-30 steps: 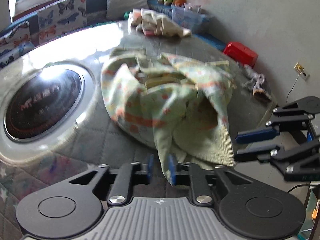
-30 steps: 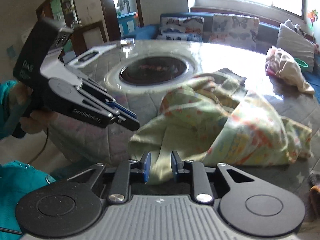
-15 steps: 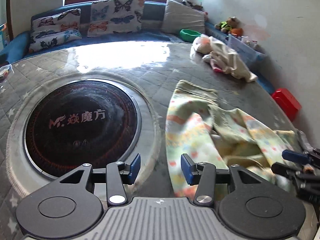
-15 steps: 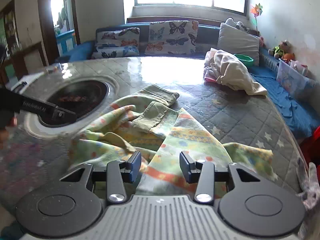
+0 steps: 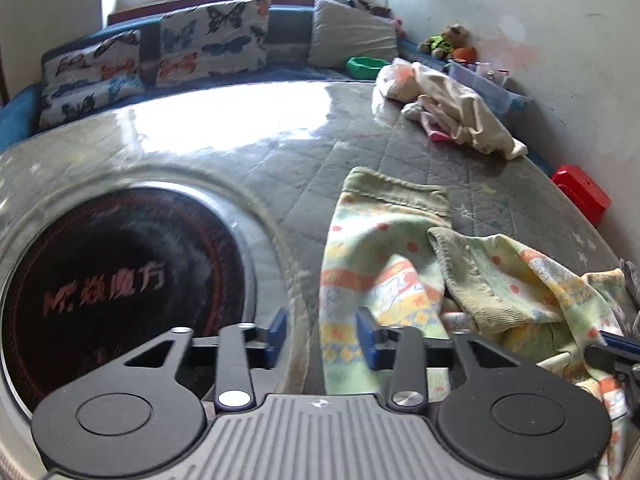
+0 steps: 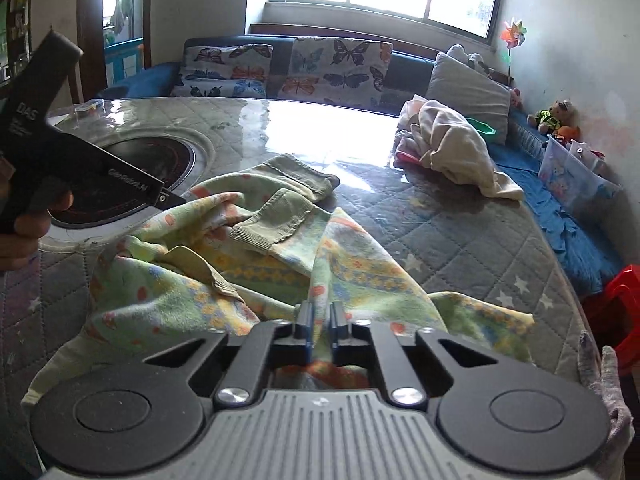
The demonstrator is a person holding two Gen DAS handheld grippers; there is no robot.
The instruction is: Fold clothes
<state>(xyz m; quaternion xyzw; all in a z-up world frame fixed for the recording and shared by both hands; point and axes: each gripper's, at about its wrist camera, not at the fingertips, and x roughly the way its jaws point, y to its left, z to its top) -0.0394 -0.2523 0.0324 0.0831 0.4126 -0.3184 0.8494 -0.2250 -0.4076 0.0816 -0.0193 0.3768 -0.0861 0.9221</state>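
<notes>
Garment: a green patterned garment (image 6: pixel 280 264) with orange dots and ribbed cuffs lies rumpled on the near part of the table, its two cuffed ends pointing toward the window and its body bunched toward the near edge.
Right gripper (image 6: pixel 320 320): its fingers are pressed nearly together with a fold of the garment pinched between them, low at the near edge of the cloth.
Left gripper (image 5: pixel 322 334): its fingers are spread wide, with only the left margin of the cloth lying between them; it grips nothing.
Step in hand: judged to be laying the garment flat before the first fold, with one side held and the other yet to be taken.
Doing it well: the left gripper likely needs to close on the cloth's left margin level with the right one's hold, so that both can draw the fabric taut and even; the overlapping cuffed parts look as if they need separating first, or the fold will trap a lump.
Risk: a pinch on a bunched layer could lift several plies at once.
Table (image 6: pixel 460 240): round, covered with a grey quilted star-print pad under a glossy sheet that throws window glare; a dark round inset (image 5: pixel 112 280) with printed lettering lies to the left of the garment.
Other clothes: a cream pile of clothes (image 6: pixel 452 148) waits at the far right of the table, well apart.
Room: a bench with butterfly cushions (image 6: pixel 320 68) under a bright window, and a red stool (image 5: pixel 580 194) by the wall.
</notes>
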